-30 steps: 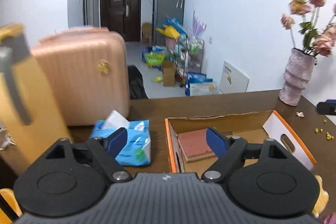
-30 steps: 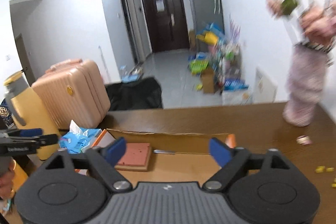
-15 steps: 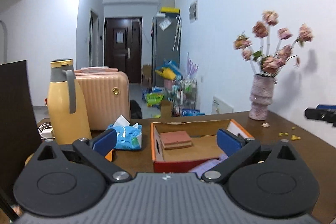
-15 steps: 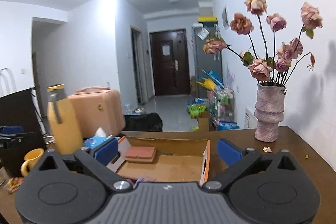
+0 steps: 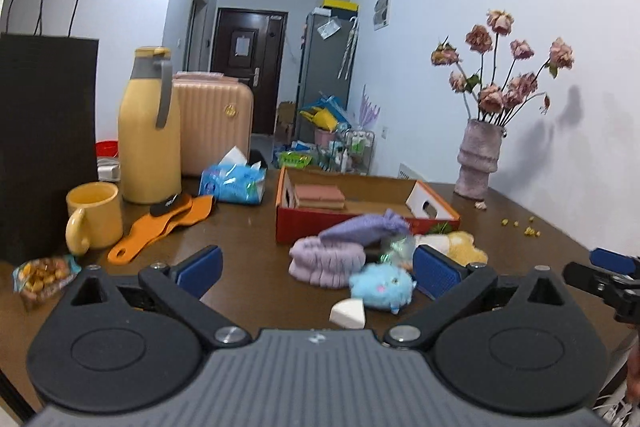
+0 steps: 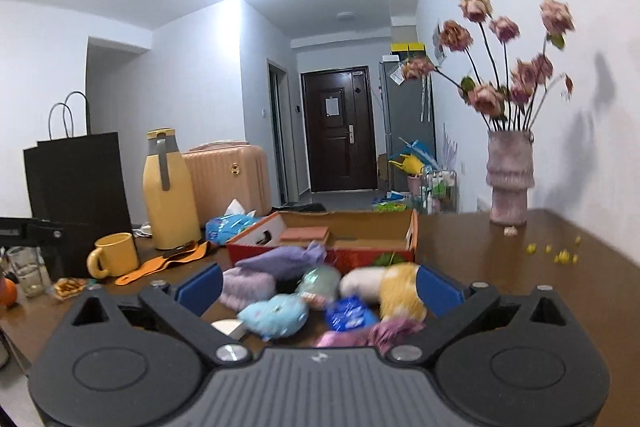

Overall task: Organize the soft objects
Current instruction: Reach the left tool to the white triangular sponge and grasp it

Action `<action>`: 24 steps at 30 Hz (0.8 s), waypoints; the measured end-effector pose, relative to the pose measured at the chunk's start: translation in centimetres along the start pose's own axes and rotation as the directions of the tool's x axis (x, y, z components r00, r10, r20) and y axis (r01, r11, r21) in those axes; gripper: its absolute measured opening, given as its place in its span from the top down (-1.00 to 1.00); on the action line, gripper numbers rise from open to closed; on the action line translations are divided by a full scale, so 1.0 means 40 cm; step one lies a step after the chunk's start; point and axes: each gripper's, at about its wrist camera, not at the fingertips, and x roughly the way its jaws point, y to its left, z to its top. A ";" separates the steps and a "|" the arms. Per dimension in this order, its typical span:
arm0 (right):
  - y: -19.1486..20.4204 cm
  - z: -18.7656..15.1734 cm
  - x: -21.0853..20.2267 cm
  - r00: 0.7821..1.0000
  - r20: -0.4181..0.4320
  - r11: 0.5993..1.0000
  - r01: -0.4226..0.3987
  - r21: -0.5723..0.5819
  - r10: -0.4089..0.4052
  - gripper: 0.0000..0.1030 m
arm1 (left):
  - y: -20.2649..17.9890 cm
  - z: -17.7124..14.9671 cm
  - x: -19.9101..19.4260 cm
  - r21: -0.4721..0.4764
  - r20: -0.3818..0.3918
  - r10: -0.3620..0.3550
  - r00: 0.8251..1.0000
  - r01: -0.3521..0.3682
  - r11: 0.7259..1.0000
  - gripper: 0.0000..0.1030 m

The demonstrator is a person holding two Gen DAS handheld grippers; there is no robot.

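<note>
1. Both tools are seen with their blue pads spread wide and nothing between them: the left tool [image 5: 316, 269] and the right tool [image 6: 318, 283] have just been opening, and both are held low over the counter [image 5: 248, 231], short of the pile
2. Soft things are heaped on the counter just in front of the open cardboard box [image 5: 360, 201]: a lilac scrunched band [image 5: 326, 263], a purple pouch [image 5: 362, 229] lying partly on top of it, a blue plush toy [image 5: 380, 287], a yellow plush toy [image 6: 400, 291], a pale green piece [image 6: 320, 281], a small blue packet [image 6: 350, 317] and a pink cloth [image 6: 372, 333] nearest the right tool
3. All of these are judged light and yielding; they would be squashed rather than broken, and a shallow pinch could slip off the fur
4. The blue plush toy is best taken across the middle of its body, so that stuffing is caught and not only pile
5. The lilac scrunched band is probably best gripped across its gathered fabric; the purple pouch at its bunched neck
6. The blue packet looks glossy and may be slippery; a deep grip is advised
7. A white wedge [image 5: 348, 313] lies just beside the blue toy; whether it is soft cannot be told
8. One reddish block [image 5: 320, 195] is seen inside the box; the rest of its floor looks bare
</note>
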 end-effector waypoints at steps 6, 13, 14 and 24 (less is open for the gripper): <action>0.023 -0.089 -0.015 0.999 -0.033 1.000 -0.014 0.013 0.015 -1.00 | -0.010 -0.067 0.050 -0.019 -0.069 -0.014 0.998 0.013 1.000 -1.00; -0.002 -0.124 0.074 0.993 -0.111 0.999 -0.038 0.002 0.038 -0.99 | -0.040 -0.107 0.151 -0.010 -0.140 -0.004 0.990 0.003 1.000 -1.00; -0.011 -0.123 0.092 0.992 -0.116 0.999 -0.050 0.022 0.052 -0.98 | -0.045 -0.109 0.166 -0.008 -0.148 -0.004 0.989 0.003 1.000 -1.00; -0.056 -0.083 0.296 0.974 -0.202 0.994 -0.093 0.065 0.104 -0.50 | -0.067 -0.131 0.349 0.020 -0.253 -0.011 0.967 0.017 1.000 -0.62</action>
